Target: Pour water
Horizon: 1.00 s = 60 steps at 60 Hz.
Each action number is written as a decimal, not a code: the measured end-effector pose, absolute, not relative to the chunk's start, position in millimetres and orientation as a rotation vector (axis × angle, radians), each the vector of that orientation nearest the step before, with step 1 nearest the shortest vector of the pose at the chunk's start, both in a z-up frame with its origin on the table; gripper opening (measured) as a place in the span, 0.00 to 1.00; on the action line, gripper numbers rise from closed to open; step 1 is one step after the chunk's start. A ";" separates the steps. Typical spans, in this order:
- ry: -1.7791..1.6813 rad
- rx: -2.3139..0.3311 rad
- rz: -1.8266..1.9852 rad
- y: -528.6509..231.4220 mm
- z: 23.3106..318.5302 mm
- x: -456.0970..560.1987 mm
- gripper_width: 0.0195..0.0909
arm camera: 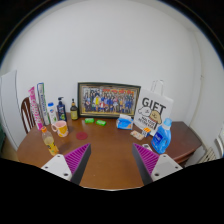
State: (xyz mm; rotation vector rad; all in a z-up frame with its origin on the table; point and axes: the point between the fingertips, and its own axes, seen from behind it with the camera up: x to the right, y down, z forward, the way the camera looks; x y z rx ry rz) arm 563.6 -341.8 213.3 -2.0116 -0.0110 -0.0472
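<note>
I see a wooden desk point(110, 160) against a white wall, gripper point(112, 160) fingers spread, empty (nothing between). Bottles point(60, 108) stand at its far left edge, beside a glass point(62, 128).

Table point(110, 165) – brown wood, smooth, slight sheen; gift bag point(152, 108) – white paper, matt

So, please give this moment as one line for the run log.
tool open, holding nothing | bottles beyond | table | pouring not begun
</note>
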 end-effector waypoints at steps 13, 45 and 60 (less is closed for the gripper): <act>-0.057 -2.053 -0.030 -343.6 166.6 512.2 0.92; -0.086 -2.056 0.176 -289.3 59.7 244.3 0.93; -0.053 -1.962 0.117 -196.5 28.1 216.1 0.81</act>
